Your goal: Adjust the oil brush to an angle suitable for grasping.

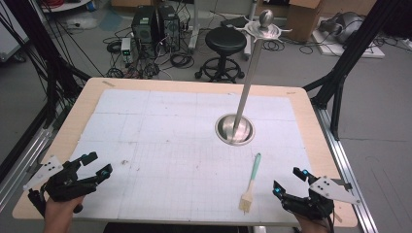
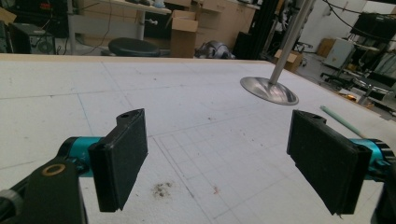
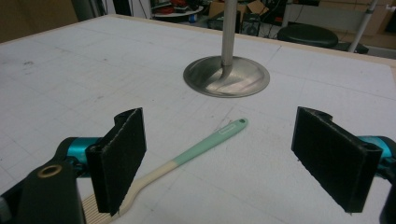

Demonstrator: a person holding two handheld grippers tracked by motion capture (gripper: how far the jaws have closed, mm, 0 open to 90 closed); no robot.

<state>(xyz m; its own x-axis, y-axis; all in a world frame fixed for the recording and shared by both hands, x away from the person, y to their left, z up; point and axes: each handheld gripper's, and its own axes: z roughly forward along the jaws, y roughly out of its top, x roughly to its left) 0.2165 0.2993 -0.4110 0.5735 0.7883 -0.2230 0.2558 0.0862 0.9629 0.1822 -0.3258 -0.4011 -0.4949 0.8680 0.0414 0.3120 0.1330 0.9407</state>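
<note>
High view: a wooden table (image 1: 311, 104) covered by a white gridded mat (image 1: 170, 145). The left gripper (image 1: 95, 164) rests at the near left corner of the mat, its jaws spread wide with nothing between them. The right gripper (image 1: 287, 180) sits at the near right corner, jaws likewise released and empty. A pastry brush (image 1: 251, 182) lies flat on the mat just left of the right gripper, apart from it; its mint-green handle end points far, its pale bristle end near. Beyond the brush, a metal stand (image 1: 235, 130) rises from a round polished base at the centre right of the mat.

Right gripper view: the brush (image 3: 196, 149) lies between the parted jaws, bristles beside the left pad (image 3: 119, 158), untouched.

Left gripper view: bare mat (image 2: 210, 140) between the jaws; the stand (image 2: 269, 88) is far right.
</note>
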